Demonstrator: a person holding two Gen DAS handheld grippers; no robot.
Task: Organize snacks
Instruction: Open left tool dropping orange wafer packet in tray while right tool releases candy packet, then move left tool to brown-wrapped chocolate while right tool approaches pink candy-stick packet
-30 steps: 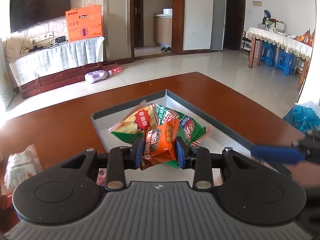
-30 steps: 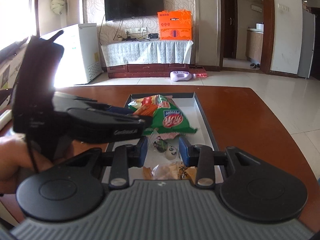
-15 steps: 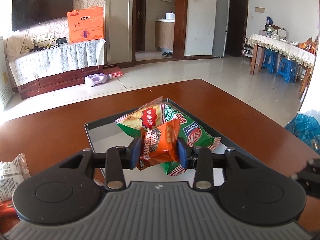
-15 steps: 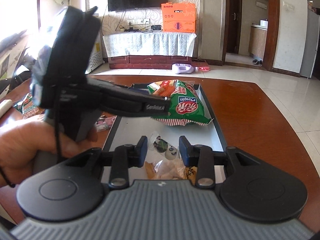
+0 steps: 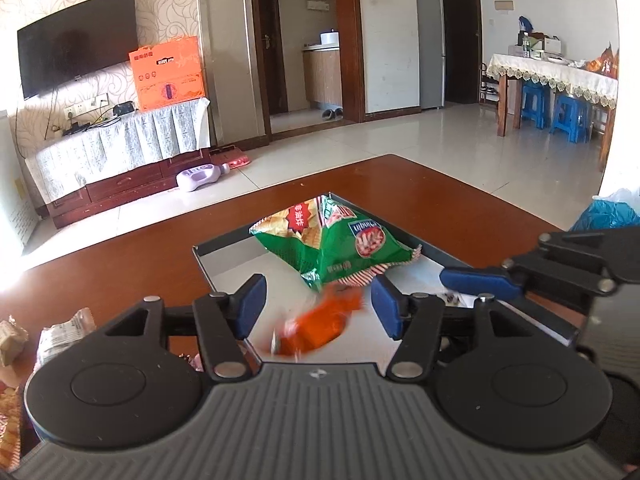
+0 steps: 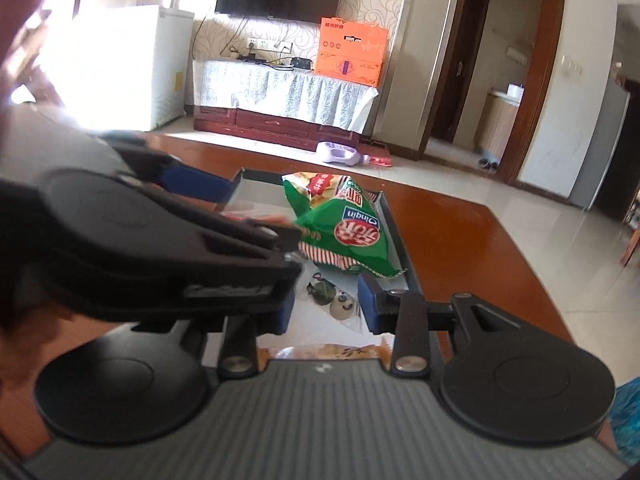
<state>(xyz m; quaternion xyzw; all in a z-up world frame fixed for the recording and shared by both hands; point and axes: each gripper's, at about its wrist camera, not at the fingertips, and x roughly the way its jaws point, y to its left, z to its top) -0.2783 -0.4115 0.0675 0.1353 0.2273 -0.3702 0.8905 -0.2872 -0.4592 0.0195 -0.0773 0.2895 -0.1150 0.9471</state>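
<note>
My left gripper (image 5: 318, 306) is open above the grey tray (image 5: 224, 264). A small orange snack packet (image 5: 320, 326) is blurred between and below its fingers, free of them. A green chip bag (image 5: 340, 246) lies at the tray's far end, also in the right wrist view (image 6: 344, 228). My right gripper (image 6: 326, 306) is open and empty over the near end of the tray (image 6: 400, 248), above a clear packet with dark round sweets (image 6: 332, 300). The left gripper's body covers the left of the right wrist view.
Wrapped snacks (image 5: 60, 334) lie on the brown table (image 5: 460, 208) left of the tray. A blue plastic bag (image 5: 612, 214) sits off the table's right edge. A yellowish packet (image 6: 324, 350) lies in the tray under my right gripper.
My left gripper has opened and let go of the orange packet, which is dropping into the tray. The right gripper has come closer to the left one over the tray.
</note>
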